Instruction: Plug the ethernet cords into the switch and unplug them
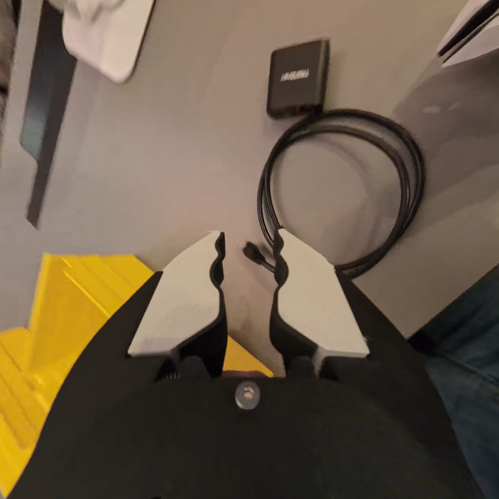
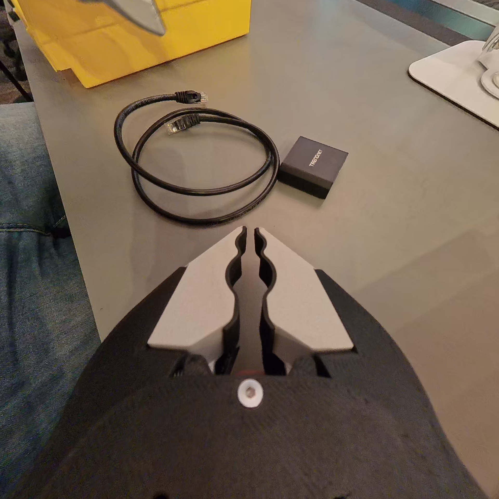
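Left wrist view, blurry: left hand-held gripper [image 1: 249,237] has its jaws parted a moderate way, nothing held, hovering over the grey desk [image 1: 162,162]. One plug [image 1: 252,252] of the black ethernet cord [image 1: 405,172] lies just past the fingertips, near the right finger. The cord is coiled, far side of the loop close to the black switch [image 1: 297,81]; can't tell whether it's plugged in from here. Yellow box [image 1: 75,297] at lower left, white stand base [image 1: 108,35] at top left. Right wrist view, sharp: right hand-held gripper [image 2: 250,229] nearly closed, only a thin slit between the tips, empty. Ethernet cord [image 2: 202,189] lies coiled on the desk [image 2: 351,243] just ahead, both clear plugs loose: one [image 2: 193,96] near the yellow box [image 2: 135,35], the other [image 2: 179,124] inside the loop. Switch [image 2: 313,166] sits just right of the coil, nothing plugged in. White stand base [image 2: 456,78] at far right.
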A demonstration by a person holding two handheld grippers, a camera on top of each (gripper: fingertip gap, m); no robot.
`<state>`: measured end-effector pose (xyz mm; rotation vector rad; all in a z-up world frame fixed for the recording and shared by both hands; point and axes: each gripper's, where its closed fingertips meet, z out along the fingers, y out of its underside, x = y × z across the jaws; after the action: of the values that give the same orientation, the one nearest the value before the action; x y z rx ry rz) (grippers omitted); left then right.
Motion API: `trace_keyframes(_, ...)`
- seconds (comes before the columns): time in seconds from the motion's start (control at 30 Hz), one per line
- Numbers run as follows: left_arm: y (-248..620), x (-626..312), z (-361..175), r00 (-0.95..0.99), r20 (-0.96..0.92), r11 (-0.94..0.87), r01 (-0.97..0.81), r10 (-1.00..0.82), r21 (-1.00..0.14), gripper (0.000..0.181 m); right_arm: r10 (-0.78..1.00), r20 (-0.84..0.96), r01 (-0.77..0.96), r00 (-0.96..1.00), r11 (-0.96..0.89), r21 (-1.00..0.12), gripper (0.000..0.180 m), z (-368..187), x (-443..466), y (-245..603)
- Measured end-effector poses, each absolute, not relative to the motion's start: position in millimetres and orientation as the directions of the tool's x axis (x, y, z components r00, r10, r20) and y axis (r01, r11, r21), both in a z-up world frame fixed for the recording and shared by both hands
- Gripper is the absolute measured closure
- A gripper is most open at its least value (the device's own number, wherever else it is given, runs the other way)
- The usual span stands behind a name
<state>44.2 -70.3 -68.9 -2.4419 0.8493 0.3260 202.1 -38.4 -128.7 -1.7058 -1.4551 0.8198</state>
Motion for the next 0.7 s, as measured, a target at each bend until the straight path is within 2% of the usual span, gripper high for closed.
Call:
trace_keyframes(0.1,-94.2,36.9,-99.4,0.898,-0.248,-0.769,-0.439,-0.362,-0.465,0.139,0.989,-0.004,0.523,0.148,-0.081,-0.849,0.175,-129.6,199.4,-37.7)
trace_keyframes(0.17,-105.0,33.2,-123.9,0.942,-0.186,-0.821,-0.334,-0.278,-0.464,0.134,0.989,-0.002,0.523,0.145,-0.078,-0.849,0.175,-129.6,198.1,-37.8)
trace_keyframes(0.33,-107.4,37.0,-148.2,0.982,-0.109,-0.824,-0.190,-0.156,-0.534,0.127,0.989,0.013,0.521,0.146,-0.066,-0.851,0.176,-129.0,198.2,-38.1)
trace_keyframes(0.5,-95.9,38.2,-161.4,0.994,0.053,-0.818,-0.050,-0.097,-0.572,0.158,0.990,0.010,0.512,0.141,-0.064,-0.857,0.176,-127.1,197.4,-39.4)
trace_keyframes(0.7,-87.2,40.5,-142.7,0.986,0.073,-0.738,-0.062,-0.149,-0.671,0.170,0.995,0.011,0.444,0.095,-0.033,-0.895,0.172,-104.9,182.3,-43.3)
